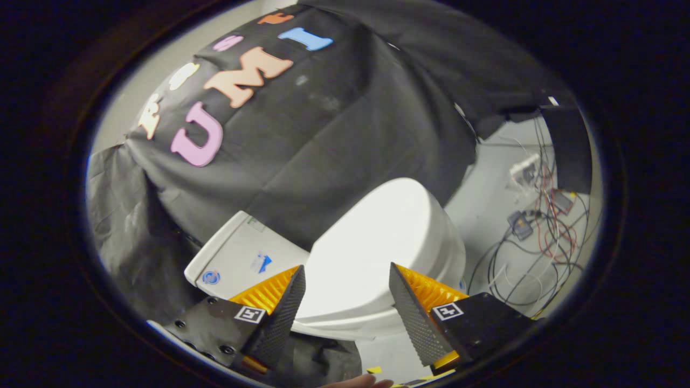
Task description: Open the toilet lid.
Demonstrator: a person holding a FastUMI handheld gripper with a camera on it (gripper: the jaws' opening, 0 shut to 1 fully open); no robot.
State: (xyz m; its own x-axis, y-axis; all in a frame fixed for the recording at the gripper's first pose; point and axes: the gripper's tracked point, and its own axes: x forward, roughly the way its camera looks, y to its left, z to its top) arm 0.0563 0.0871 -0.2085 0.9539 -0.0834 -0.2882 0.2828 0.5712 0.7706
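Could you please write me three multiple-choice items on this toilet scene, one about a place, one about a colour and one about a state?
1. Where does the toilet lid lie relative to the gripper?
A. just ahead of the fingers, seen through their gap
B. clamped between them
C. behind a bucket

2. What colour is the lid?
A. black
B. white
C. orange

3. How is the lid?
A. raised upright
B. taken off
C. down, closed

Answers: 1 A, the open fingers frame the lid without touching it. 2 B, its surface is plain white against the black cloth wall. 3 C, it lies flat on the bowl.
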